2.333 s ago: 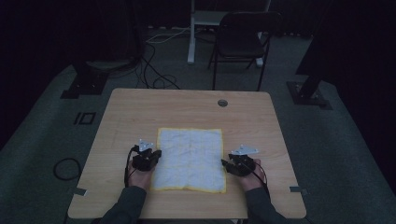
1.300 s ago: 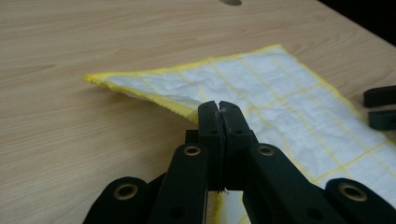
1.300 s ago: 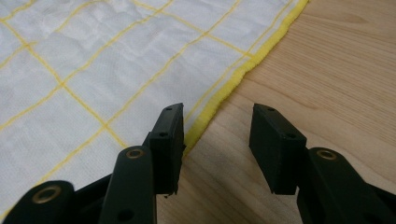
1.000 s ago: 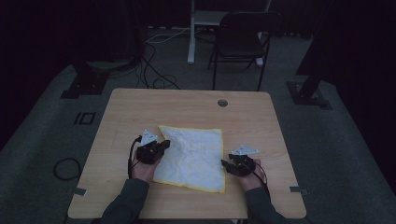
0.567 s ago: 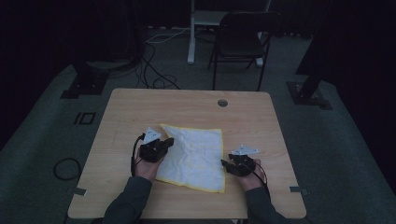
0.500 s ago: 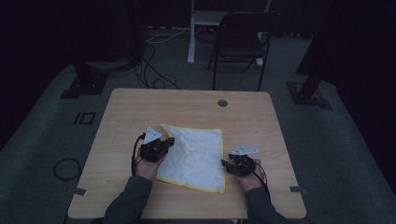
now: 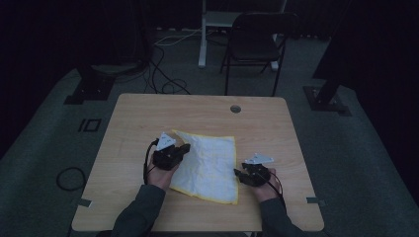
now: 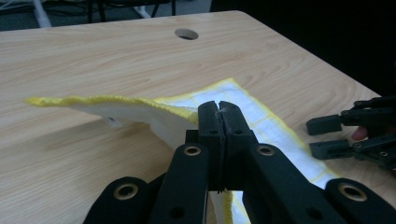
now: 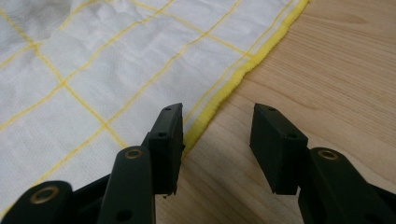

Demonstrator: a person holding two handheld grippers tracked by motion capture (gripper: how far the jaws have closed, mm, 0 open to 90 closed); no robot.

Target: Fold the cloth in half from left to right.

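A white cloth [image 7: 207, 165] with yellow grid lines and a yellow hem lies on the wooden table [image 7: 148, 113]. My left gripper [image 7: 184, 149] is shut on the cloth's left edge [image 8: 140, 109] and holds that edge lifted off the wood, folded toward the middle. My right gripper [image 7: 238, 174] rests at the cloth's right edge. Its jaws stand open, one over the yellow hem [image 9: 219, 100] and one over bare wood, with nothing pinched. In the left gripper view the right gripper [image 8: 322, 135] appears at the far right, open.
A round cable hole [image 7: 235, 108] sits near the table's far edge. A dark folding chair [image 7: 254, 44] and a white post [image 7: 203, 34] stand behind the table. Cables lie on the floor [image 7: 69, 177] at the left.
My left gripper has taken hold of the cloth's left edge, lifted it and carried it a little rightward, so the cloth is now skewed. The right gripper has stayed in place.
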